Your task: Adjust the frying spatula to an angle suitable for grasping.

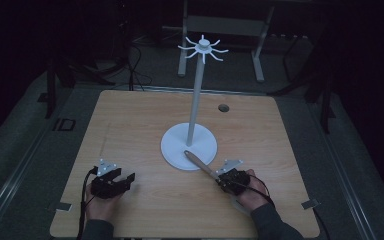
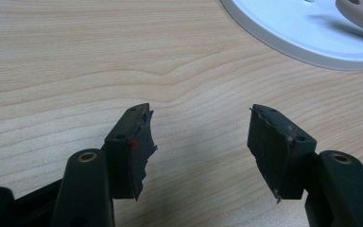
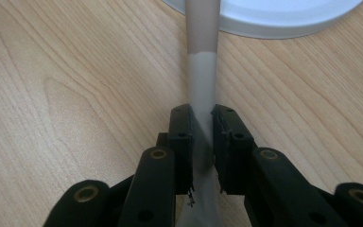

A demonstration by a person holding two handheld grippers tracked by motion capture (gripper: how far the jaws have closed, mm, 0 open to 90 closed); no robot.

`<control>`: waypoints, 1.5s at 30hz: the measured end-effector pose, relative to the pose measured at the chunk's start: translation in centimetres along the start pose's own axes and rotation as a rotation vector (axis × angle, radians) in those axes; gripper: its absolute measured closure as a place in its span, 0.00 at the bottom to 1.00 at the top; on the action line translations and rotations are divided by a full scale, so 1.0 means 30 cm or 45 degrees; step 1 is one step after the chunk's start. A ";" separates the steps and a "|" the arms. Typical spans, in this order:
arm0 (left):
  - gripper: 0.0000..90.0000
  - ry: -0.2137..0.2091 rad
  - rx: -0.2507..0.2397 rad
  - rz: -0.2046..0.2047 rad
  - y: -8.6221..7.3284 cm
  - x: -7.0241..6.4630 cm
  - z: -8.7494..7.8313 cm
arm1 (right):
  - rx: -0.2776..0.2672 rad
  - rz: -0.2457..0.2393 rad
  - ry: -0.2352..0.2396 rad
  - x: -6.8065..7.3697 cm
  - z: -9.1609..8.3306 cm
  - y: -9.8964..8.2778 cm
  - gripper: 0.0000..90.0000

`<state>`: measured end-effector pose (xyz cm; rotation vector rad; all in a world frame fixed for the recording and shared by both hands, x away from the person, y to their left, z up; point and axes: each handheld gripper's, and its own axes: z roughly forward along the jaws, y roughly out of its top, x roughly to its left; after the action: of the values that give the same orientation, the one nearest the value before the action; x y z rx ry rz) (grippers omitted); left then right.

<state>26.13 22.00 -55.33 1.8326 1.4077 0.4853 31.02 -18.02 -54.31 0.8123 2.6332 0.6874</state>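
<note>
Right gripper (image 3: 202,137) was clamped on the pale grey part of a utensil (image 1: 198,163), low over the wooden table (image 1: 130,130). Its brownish handle end lay over the edge of the white stand's round base (image 1: 177,145). Left gripper (image 2: 201,142) rested near table's front-left w/ jaws wide apart, nothing between.

worktop (image 1: 130,130): pale wood grain, matt, smooth | stand (image 1: 189,146): white, plastic-looking, smooth, slight sheen on base | utensil (image 1: 200,163): beige wood-like handle end, pale grey matt smooth neck | right tool (image 3: 202,130): black matt | left tool (image 2: 201,142): black matt, pad edges ragged
</note>
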 end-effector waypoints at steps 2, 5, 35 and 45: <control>0.45 0.000 -0.001 0.000 0.000 0.000 0.000 | 0.005 -0.012 -0.002 -0.002 0.005 0.013 0.85; 0.45 0.000 -0.001 -0.001 0.000 0.001 -0.001 | 0.003 -0.024 0.008 -0.004 0.009 0.048 0.82; 0.45 -0.005 0.002 0.003 0.000 -0.001 0.004 | 0.220 -0.039 0.081 -0.037 0.093 0.205 0.83; 0.45 -0.010 0.009 0.003 0.004 -0.003 0.012 | 0.090 -0.021 0.031 -0.034 0.042 0.198 0.83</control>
<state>26.43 21.79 -55.46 1.8404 1.4038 0.4749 35.01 -13.86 -52.11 0.8058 2.6969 0.6066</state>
